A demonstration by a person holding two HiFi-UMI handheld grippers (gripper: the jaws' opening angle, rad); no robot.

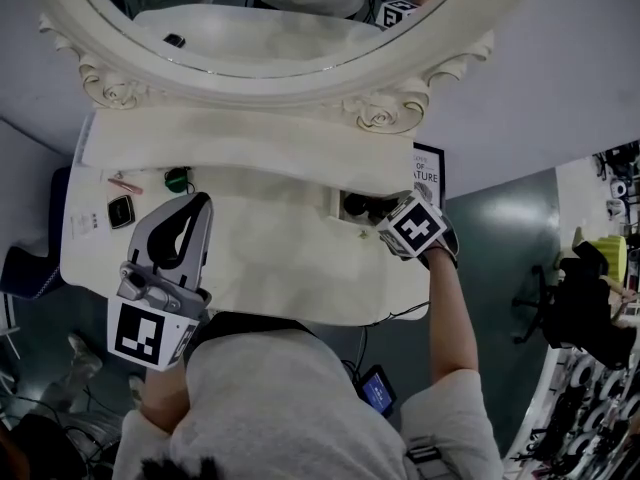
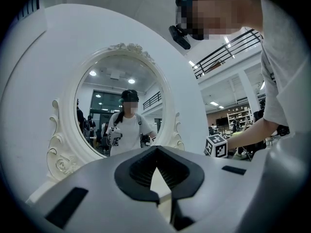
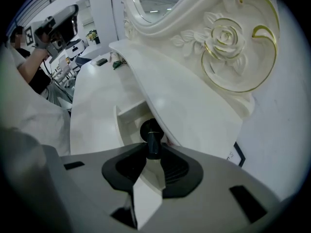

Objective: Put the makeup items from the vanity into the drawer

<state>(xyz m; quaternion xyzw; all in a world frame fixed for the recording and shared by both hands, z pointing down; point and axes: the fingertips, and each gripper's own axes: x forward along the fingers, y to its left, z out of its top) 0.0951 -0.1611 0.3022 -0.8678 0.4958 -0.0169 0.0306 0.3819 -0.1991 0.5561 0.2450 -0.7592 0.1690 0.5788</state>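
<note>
Head view: sign reads "ATURE"; right gripper holds black tube.

Lab hall: vanity, swivel chair, equipment shelves.

My right gripper was grey with black pads, shut on a black tube. The vanity was cream. The rose, upper right, carried gold lines. My cube was black-and-white.

A framed black-and-white poster leans against the grey wall. On the grey-green floor, near its right edge, 1 black office chair stands beside cluttered white shelving.
</note>
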